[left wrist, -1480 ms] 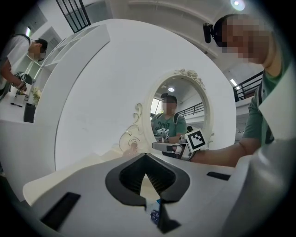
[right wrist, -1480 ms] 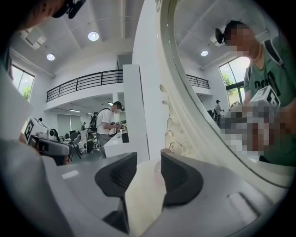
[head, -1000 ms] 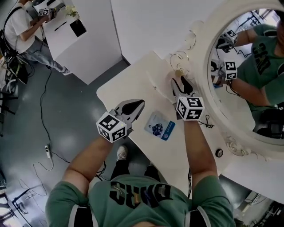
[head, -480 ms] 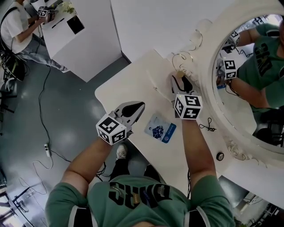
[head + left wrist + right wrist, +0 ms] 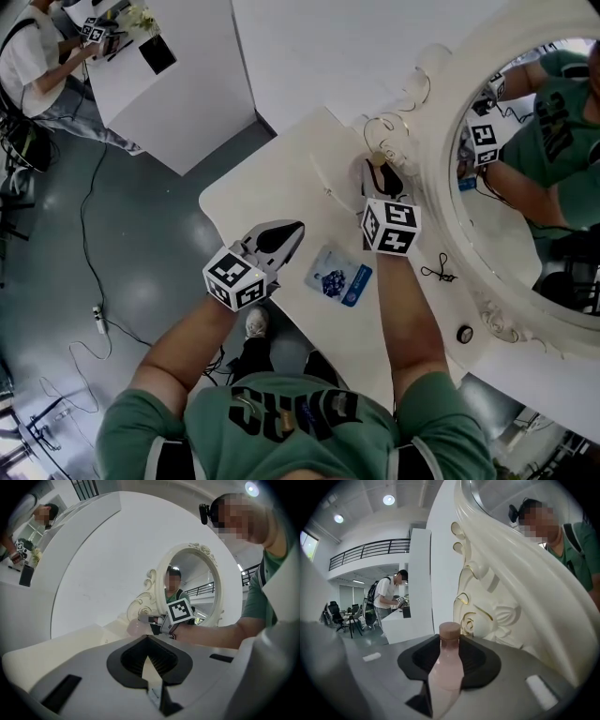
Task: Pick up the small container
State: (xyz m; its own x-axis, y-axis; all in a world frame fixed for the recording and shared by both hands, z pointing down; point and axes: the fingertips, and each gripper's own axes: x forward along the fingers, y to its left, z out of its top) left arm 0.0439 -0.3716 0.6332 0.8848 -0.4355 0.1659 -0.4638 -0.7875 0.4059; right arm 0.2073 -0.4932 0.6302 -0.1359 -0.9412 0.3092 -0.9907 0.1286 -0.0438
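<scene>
The small container [image 5: 448, 665] is a pale pink bottle with a brown cap, standing on the white table [image 5: 272, 178] at the foot of the mirror frame. In the head view only its cap [image 5: 378, 157] shows past the jaws. My right gripper [image 5: 450, 641] is around the bottle, its jaws closing, both pads against the bottle's sides. In the head view that right gripper [image 5: 382, 174] points at the mirror. My left gripper [image 5: 291, 229] hovers over the table's front left part, jaws together with nothing in them; the left gripper [image 5: 149, 640] view looks across at the right one.
A blue and white packet [image 5: 338, 275] lies between the grippers. A large ornate cream mirror [image 5: 436, 197] stands along the right. Thin wire hoops [image 5: 382, 122], a black loop [image 5: 439, 273] and a small round item [image 5: 465, 333] lie nearby. A white counter [image 5: 197, 94] and a person [image 5: 33, 56] are far left.
The right gripper has edged a little to the left at the mirror's foot. The left gripper has hardly moved.
</scene>
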